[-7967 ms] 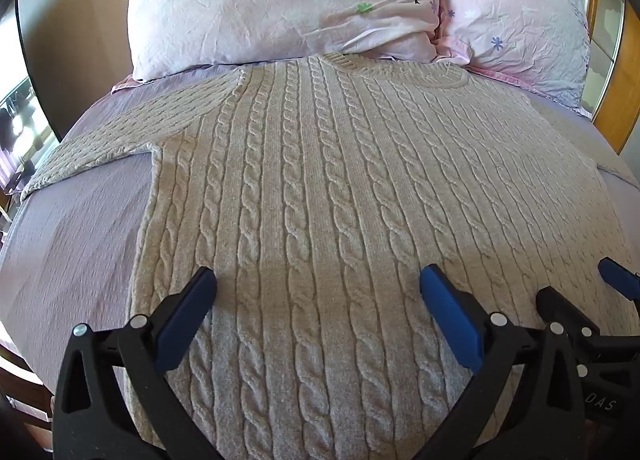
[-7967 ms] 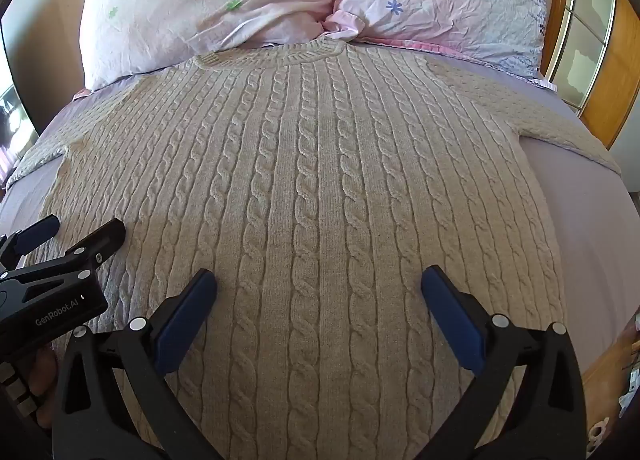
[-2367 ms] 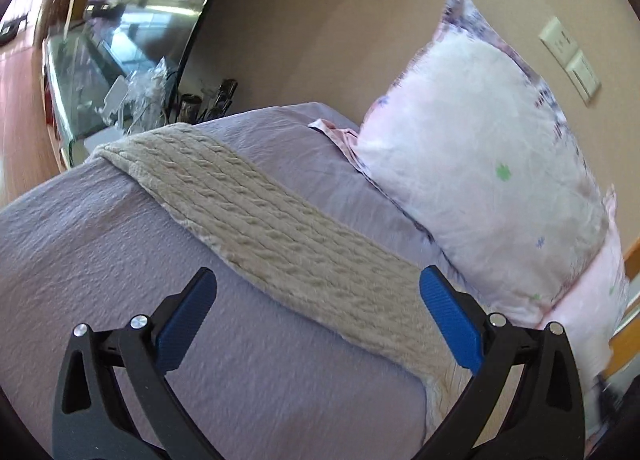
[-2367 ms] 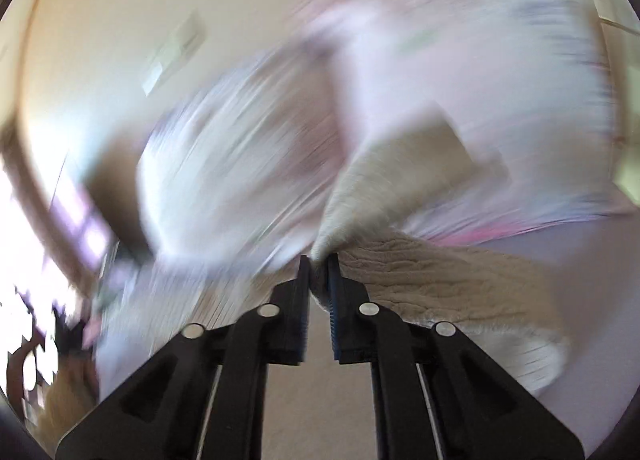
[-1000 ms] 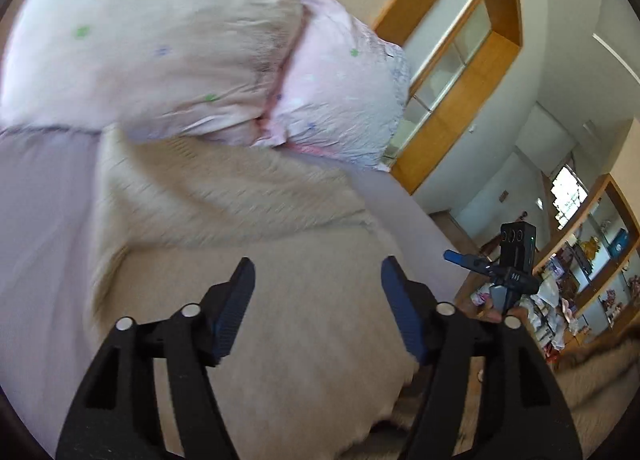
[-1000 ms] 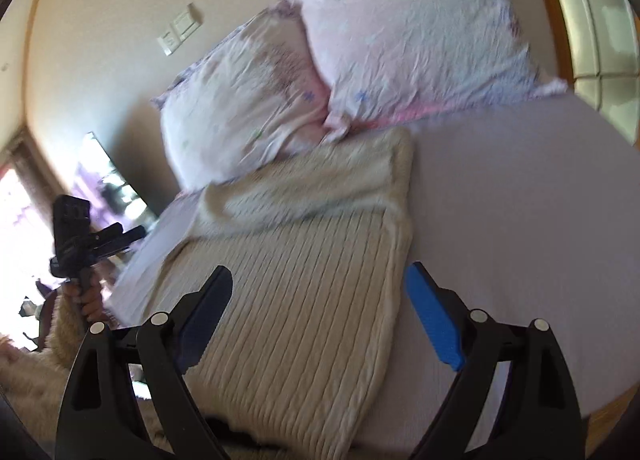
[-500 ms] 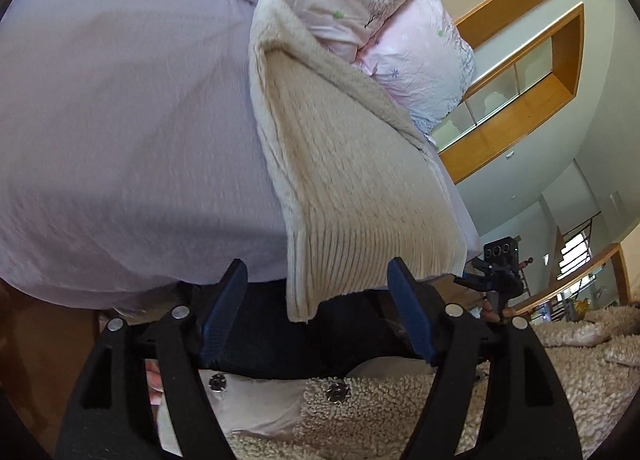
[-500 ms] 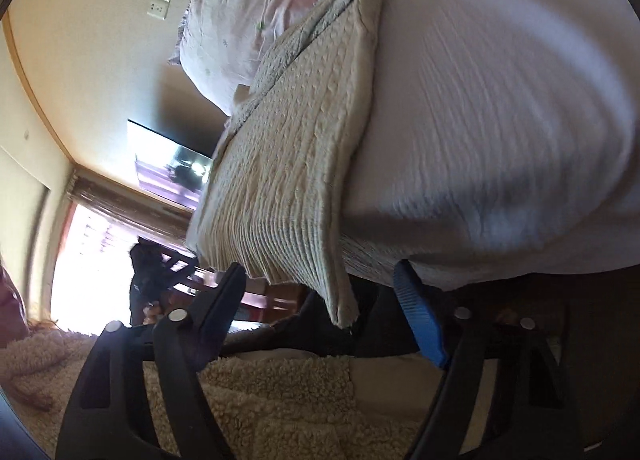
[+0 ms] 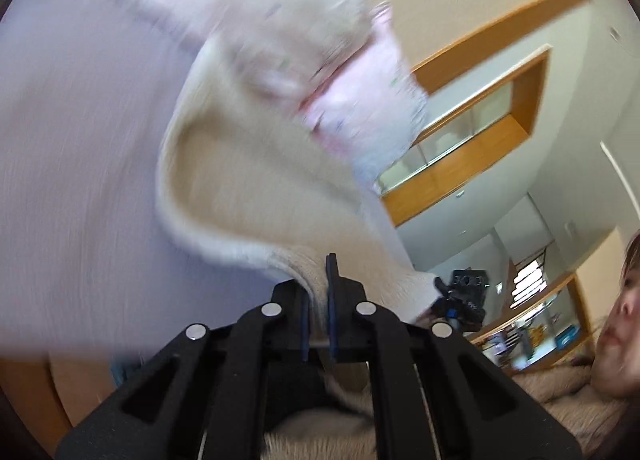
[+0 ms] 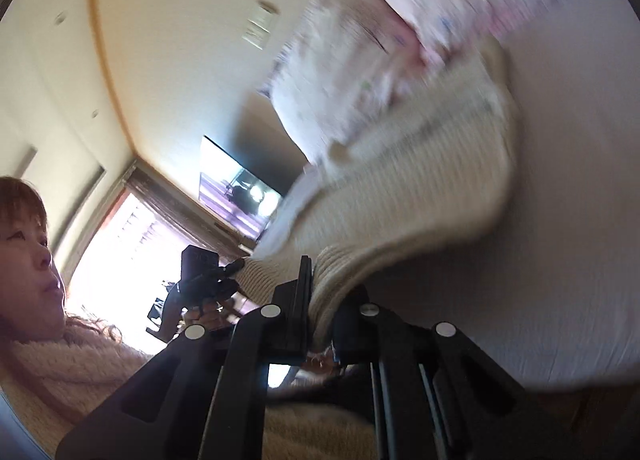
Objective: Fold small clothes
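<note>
A beige cable-knit sweater (image 9: 248, 180) lies on the lilac bed sheet (image 9: 72, 164) with both sleeves folded in. My left gripper (image 9: 318, 280) is shut on the ribbed bottom hem at its left corner. My right gripper (image 10: 320, 280) is shut on the hem of the sweater (image 10: 420, 188) at the right corner. The hem is lifted off the bed between the two grippers. Each gripper shows in the other's view, the right one (image 9: 460, 296) and the left one (image 10: 200, 272). Both views are blurred by motion.
Two pink pillows (image 9: 320, 40) lie at the head of the bed, seen also in the right wrist view (image 10: 420, 20). A wooden-framed cabinet (image 9: 472, 140) stands on the right. A wall screen (image 10: 240, 196) and a bright window (image 10: 120, 260) are on the left. The person's face is close behind.
Half a second ago both grippers were open just below the hanging hem. Now both have shut on the hem corners and lifted it, with the views swinging fast.
</note>
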`<state>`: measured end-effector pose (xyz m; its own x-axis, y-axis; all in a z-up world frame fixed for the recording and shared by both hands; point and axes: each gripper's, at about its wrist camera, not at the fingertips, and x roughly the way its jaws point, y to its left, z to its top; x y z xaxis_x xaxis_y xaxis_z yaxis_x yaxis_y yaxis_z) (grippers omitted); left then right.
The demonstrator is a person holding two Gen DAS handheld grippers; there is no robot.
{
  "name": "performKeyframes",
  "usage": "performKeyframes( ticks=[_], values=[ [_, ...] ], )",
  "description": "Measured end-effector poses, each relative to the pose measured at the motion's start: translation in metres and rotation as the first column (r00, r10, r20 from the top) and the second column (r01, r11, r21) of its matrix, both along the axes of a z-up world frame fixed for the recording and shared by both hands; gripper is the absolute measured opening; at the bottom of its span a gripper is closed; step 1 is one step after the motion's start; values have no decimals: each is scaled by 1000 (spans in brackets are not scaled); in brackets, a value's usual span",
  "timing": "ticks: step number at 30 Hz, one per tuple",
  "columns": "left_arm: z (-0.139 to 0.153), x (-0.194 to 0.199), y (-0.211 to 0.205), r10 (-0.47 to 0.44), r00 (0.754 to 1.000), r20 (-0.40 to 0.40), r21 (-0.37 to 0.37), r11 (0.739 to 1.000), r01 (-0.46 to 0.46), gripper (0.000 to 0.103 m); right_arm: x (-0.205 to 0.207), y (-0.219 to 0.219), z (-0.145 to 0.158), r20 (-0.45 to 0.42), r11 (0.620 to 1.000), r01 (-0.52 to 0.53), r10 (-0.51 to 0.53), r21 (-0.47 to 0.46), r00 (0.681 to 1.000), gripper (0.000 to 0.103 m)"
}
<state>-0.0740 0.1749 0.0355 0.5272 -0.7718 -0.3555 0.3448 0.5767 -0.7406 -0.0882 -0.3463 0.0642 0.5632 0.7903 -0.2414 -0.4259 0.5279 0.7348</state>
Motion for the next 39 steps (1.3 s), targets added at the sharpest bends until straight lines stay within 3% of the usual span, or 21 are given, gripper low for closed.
performKeyframes(
  ticks=[4, 7, 9, 12, 15, 16, 17, 18, 19, 20, 22, 24, 25, 26, 29, 33, 34, 37, 39],
  values=[
    [45, 72, 1, 104, 991, 89, 16, 994, -106, 6, 70, -1, 45, 89, 995, 99, -97, -18, 991, 9],
    [51, 145, -2, 219, 973, 81, 32, 975, -222, 6, 149, -4, 51, 48, 970, 238, -236, -46, 971, 9],
    [37, 197, -8, 286, 957, 39, 56, 956, -288, 7, 187, -9, 40, -3, 943, 324, -325, -72, 946, 9],
    [7, 253, -23, 334, 942, -45, 127, 937, -326, 7, 254, -14, -7, -146, 868, 458, -487, -194, 861, 9],
    [-14, 273, -31, 315, 938, -147, 151, 944, -293, 16, 277, -18, -48, -299, 842, 477, -536, -252, 789, 12],
    [-13, 271, -31, 300, 942, -148, 141, 950, -280, 39, 276, -19, -57, -323, 842, 481, -538, -243, 779, 21],
    [-10, 265, -29, 286, 948, -137, 138, 954, -268, 67, 272, -20, -58, -304, 834, 497, -551, -239, 777, 50],
    [-4, 255, -26, 291, 950, -113, 151, 950, -273, 78, 265, -21, -57, -277, 824, 514, -565, -237, 777, 69],
    [1, 247, -21, 304, 948, -92, 167, 943, -286, 87, 255, -23, -51, -232, 811, 542, -583, -220, 779, 98],
    [5, 237, -15, 312, 947, -71, 188, 937, -295, 87, 245, -24, -41, -191, 793, 572, -607, -210, 772, 102],
    [6, 231, -2, 318, 945, -74, 210, 931, -297, 87, 232, -25, -27, -111, 797, 576, -599, -182, 793, 102],
    [-6, 233, 11, 316, 938, -142, 194, 938, -287, 84, 225, -25, -22, -55, 787, 590, -607, -180, 793, 102],
    [-14, 235, 17, 304, 935, -180, 176, 946, -274, 76, 227, -25, -19, -49, 787, 589, -606, -184, 794, 102],
    [-24, 236, 22, 293, 929, -224, 164, 951, -261, 68, 229, -26, -19, -60, 792, 582, -601, -184, 797, 102],
    [-45, 243, 15, 259, 920, -294, 156, 963, -222, 56, 235, -30, -26, -113, 807, 569, -588, -158, 801, 102],
    [-52, 247, 1, 229, 931, -286, 143, 970, -195, 44, 237, -33, -30, -154, 824, 554, -567, -120, 810, 102],
    [-54, 249, -3, 216, 929, -299, 130, 974, -185, 31, 237, -35, -31, -162, 830, 548, -558, -104, 814, 102],
    [-62, 250, -6, 198, 917, -347, 24, 979, -202, 23, 237, -38, -30, -178, 849, 524, -527, -69, 831, 102],
    [-53, 248, -9, 174, 924, -340, -79, 974, -213, 21, 235, -42, -27, -173, 851, 522, -524, -60, 834, 102]
  ],
)
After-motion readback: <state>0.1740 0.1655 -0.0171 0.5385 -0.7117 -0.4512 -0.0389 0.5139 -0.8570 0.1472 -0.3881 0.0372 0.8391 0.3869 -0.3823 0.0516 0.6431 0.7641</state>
